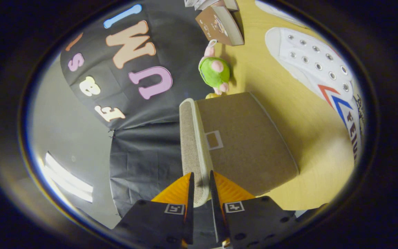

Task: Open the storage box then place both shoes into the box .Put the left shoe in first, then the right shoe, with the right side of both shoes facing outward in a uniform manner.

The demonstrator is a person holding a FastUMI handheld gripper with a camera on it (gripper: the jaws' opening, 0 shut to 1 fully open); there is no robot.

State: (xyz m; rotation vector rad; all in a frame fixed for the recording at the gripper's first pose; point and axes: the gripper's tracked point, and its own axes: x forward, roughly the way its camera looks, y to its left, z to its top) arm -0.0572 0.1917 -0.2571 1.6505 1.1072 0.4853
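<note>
The storage box (250, 145) is a tan fabric box standing on the wooden table (309, 145), with a small label frame (214, 140) on the face toward me. Its lid (189, 145) has a paler woven rim. My gripper (201, 177) is shut on the near end of that rim, one finger on each side of it. A white canvas shoe (314, 64) with metal eyelets and red and blue stripes lies on the table beyond the box. The pale edge of a second shoe (275, 10) shows farther off.
A green and pink plush toy (214, 72) stands just behind the box. Several books (219, 24) lie beyond the toy. The black cloth wall (143, 152) hangs close behind the box's lid side.
</note>
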